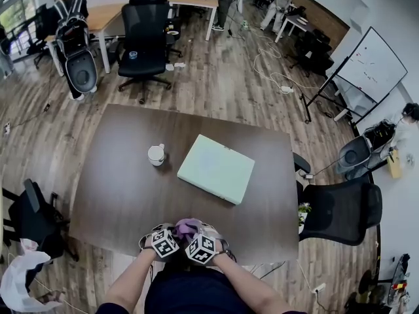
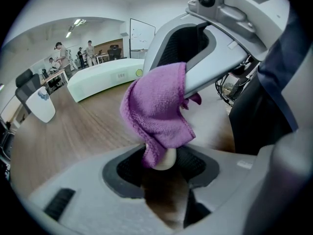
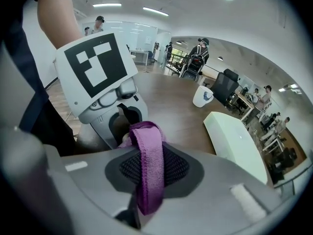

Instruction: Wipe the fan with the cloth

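Observation:
Both grippers meet at the table's near edge, almost touching. A purple cloth is bunched between them. My right gripper is shut on a fold of that cloth, which runs back between its jaws. In the left gripper view the cloth hangs from the right gripper and drapes over a small cream stub, seemingly part of the fan. My left gripper is shut on that stub. The cloth hides the rest of the fan. The left gripper sits just beyond the cloth in the right gripper view.
On the dark brown table lie a flat pale green box and a white cup farther out. A black office chair stands at the table's right. Another chair and a person are farther back.

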The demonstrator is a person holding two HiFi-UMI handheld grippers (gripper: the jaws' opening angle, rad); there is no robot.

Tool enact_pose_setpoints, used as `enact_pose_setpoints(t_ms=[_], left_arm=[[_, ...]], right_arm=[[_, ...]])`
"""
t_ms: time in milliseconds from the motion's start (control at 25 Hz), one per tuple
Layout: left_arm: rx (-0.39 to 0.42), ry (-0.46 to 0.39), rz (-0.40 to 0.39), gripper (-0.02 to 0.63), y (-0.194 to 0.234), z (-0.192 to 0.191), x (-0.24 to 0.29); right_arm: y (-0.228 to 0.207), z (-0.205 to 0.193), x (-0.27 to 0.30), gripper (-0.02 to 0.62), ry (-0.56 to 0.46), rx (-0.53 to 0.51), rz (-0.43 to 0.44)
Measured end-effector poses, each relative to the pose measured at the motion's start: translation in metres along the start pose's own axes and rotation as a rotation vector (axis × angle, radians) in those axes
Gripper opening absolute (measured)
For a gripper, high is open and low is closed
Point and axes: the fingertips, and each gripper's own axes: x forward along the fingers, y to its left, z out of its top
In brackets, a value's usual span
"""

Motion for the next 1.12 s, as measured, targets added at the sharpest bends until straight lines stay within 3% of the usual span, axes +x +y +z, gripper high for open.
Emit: enact_pose_setpoints(t_ms=[280, 560, 1120], left_arm=[[0.002, -0.002, -0.002, 0.195, -0.001, 0.004, 0.000], [-0.003, -0.008, 0.000, 0.195, -0.001, 0.001, 0.000], [0.000, -0.010, -0.008, 0.194, -0.001, 0.002, 0.001]], right_arm=[[0.027, 0.003, -0.001, 0.075, -0.032, -0.066, 0.115], [0.030, -0.014, -0.007, 0.077, -0.025, -0.077, 0.117], [0.019, -0.046, -0.018, 0.080, -0.009, 0.039, 0.101]])
